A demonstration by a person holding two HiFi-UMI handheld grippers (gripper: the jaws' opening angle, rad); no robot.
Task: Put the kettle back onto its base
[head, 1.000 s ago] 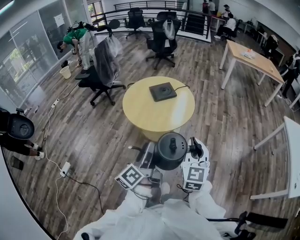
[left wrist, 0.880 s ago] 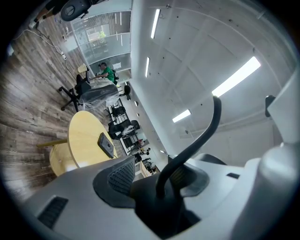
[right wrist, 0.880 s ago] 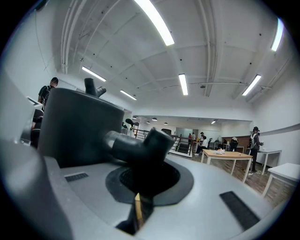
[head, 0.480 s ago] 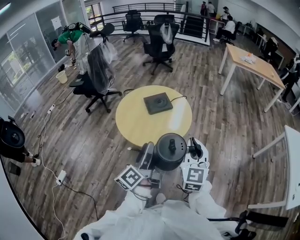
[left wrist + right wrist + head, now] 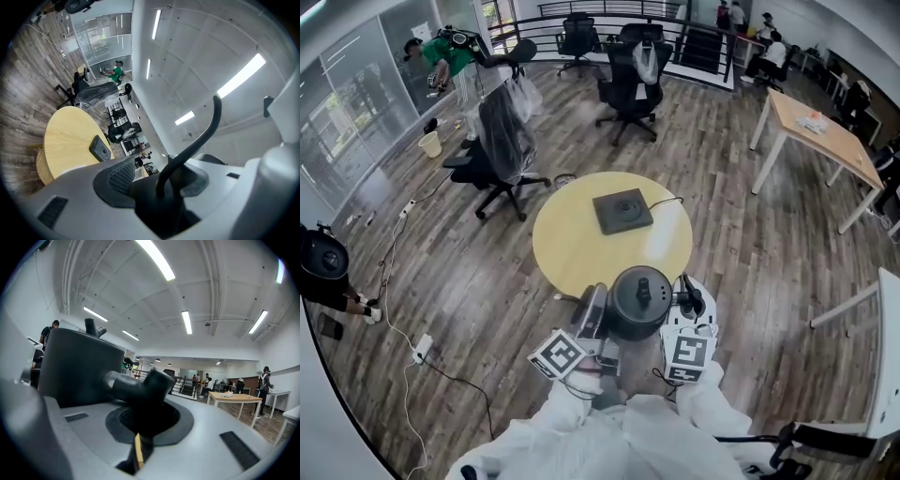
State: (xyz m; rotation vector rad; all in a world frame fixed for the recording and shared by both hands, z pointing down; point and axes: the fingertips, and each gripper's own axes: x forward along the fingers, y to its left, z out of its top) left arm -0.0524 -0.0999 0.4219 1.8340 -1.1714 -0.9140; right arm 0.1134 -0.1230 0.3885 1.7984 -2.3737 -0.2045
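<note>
Black-and-white square marker patterns face up on the cube of the left hand-held gripper (image 5: pixel 596 307) and on that of the right hand-held gripper (image 5: pixel 685 300). Between the two hangs the black round-bodied kettle with a knobbed lid (image 5: pixel 639 302), held clear of the round yellow wooden desk (image 5: pixel 572 248) at its near edge. The left jaws are clamped on a thin curved black bar (image 5: pixel 206 131), probably the kettle's handle, though that view is too close to be sure. The right jaws are closed on a short black stub (image 5: pixel 140 387) jutting from the kettle's side, with the body just to their left. The flat dark square kettle base with its cord (image 5: pixel 623 210) lies on the desk's far half, well apart from the kettle
</note>
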